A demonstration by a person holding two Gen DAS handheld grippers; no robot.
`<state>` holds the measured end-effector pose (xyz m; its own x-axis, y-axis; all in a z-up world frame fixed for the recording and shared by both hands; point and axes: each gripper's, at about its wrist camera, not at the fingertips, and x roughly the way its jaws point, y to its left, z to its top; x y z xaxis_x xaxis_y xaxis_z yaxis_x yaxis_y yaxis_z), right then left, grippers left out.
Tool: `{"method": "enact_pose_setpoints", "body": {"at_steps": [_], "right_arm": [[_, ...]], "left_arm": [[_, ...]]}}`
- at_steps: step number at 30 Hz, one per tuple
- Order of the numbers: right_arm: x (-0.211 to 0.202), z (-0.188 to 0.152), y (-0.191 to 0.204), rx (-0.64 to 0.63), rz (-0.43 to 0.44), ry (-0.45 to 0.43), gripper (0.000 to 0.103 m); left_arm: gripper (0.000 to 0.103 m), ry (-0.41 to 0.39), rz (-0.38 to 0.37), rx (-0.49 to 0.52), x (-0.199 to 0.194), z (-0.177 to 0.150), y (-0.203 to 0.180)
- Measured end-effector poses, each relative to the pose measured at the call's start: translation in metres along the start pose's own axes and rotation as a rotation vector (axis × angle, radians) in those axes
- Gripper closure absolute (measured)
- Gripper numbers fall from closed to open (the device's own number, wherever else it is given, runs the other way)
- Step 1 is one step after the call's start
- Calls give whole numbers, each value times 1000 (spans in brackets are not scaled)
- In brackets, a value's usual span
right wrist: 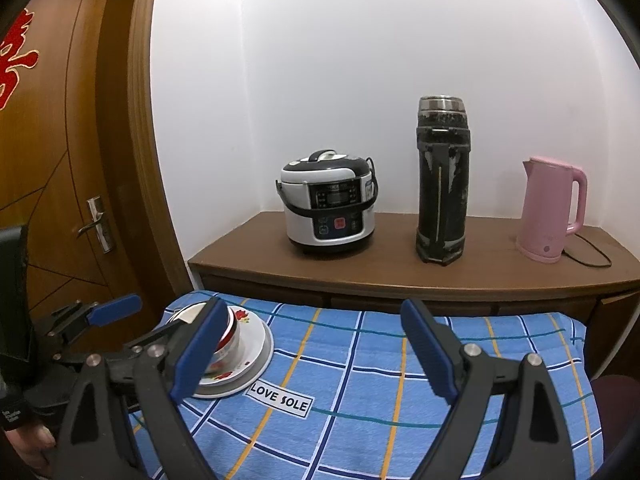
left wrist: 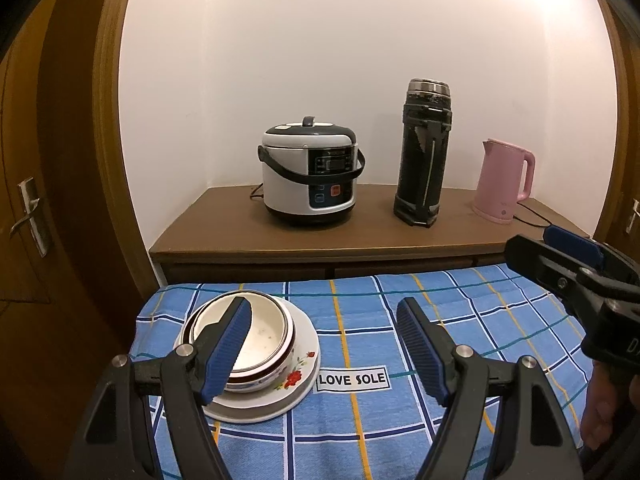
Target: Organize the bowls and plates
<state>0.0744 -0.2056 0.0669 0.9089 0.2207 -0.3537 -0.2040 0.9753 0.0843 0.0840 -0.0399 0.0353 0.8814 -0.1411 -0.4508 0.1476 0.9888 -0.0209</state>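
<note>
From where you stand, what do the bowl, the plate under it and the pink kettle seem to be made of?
The bowl looks like glazed ceramic or enamel: glossy white inside, dark rim band, painted red flowers. The plate looks the same, shiny white with a flower print. The pink kettle seems matte plastic outside, with an even, dull colour and a moulded handle; its inside is hidden.

Nested bowls (left wrist: 256, 340) sat on a plate (left wrist: 298, 390) at the left end of the cloth-covered table (left wrist: 460, 320), with a label (left wrist: 353, 379) just right of the plate. Behind the table stood a cabinet (left wrist: 224, 224) bearing, left to right, a rice cooker (left wrist: 310, 172), a flask (left wrist: 424, 152) and a kettle (left wrist: 504, 180). A door (right wrist: 60, 160) stood to the left.
</note>
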Motion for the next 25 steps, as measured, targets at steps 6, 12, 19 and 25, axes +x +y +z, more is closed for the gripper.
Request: {"method": "enact_pose_setpoints", "body": {"at_steps": [6, 12, 19, 25], "right_arm": [[-6, 2, -2, -7, -13, -14, 13], [-8, 2, -4, -5, -20, -18, 13], [-12, 1, -10, 3, -26, -23, 13], [-16, 0, -17, 12, -34, -26, 13]], "left_arm": [[26, -1, -21, 23, -2, 2, -8], [26, 2, -45, 17, -2, 2, -11], [18, -17, -55, 2, -3, 5, -13], [18, -39, -60, 38, -7, 5, -25]]}}
